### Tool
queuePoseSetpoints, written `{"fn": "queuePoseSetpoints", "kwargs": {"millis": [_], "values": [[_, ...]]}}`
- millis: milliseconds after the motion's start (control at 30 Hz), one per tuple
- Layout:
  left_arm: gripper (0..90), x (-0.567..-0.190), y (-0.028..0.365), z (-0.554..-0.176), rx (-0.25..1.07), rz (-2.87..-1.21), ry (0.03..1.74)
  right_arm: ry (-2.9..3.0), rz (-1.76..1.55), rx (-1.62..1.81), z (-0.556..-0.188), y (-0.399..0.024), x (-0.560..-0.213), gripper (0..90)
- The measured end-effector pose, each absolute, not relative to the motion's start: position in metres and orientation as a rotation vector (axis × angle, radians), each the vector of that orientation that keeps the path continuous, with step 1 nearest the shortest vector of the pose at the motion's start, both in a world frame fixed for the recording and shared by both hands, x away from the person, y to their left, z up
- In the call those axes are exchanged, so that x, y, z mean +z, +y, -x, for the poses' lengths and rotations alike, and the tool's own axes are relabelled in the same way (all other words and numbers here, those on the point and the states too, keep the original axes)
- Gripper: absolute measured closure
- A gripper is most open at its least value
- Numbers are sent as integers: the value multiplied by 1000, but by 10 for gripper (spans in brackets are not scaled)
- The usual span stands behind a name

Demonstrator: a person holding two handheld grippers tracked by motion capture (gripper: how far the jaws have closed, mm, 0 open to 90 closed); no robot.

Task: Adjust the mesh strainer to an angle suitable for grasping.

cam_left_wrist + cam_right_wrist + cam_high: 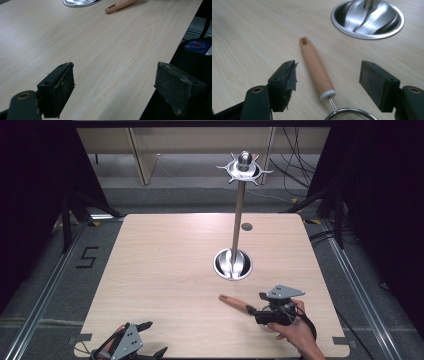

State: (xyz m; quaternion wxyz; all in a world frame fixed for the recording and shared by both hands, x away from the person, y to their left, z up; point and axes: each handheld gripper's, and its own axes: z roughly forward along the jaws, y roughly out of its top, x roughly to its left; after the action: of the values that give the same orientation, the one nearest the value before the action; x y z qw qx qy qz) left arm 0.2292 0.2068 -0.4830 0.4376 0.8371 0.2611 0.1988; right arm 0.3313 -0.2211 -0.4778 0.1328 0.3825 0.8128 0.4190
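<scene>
A strainer lies flat on the wooden table [165, 270], its wooden handle [234, 301] [314, 66] [121, 4] pointing away from the person's right hand. The strainer's metal ring [349, 111] shows at the bottom of the right gripper view. My right gripper [256, 310] [329, 76] is open, one jaw on each side of the handle near its white collar, neither jaw touching it. My left gripper [152, 339] [113, 82] is open with nothing between its jaws, at the table's front edge on the left.
A tall steel utensil stand [239, 220] rises from a round bowl-shaped base [220, 265] [342, 27] just beyond the handle, with a ring of hooks at its top [244, 167]. A small grey disc [246, 226] sits farther back. Cables lie on the floor at the far right.
</scene>
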Motion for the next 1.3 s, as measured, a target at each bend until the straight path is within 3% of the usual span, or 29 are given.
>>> {"fn": "queuePoseSetpoints", "kwargs": {"millis": [400, 1300], "values": [[151, -484, 207, -229, 491, -2079, 653, 2447, -1095, 1121, -343, -203, -482, 275], [151, -484, 206, -228, 468, -2060, 659, 2663, -1065, 844, -363, -176, -493, 463]]}}
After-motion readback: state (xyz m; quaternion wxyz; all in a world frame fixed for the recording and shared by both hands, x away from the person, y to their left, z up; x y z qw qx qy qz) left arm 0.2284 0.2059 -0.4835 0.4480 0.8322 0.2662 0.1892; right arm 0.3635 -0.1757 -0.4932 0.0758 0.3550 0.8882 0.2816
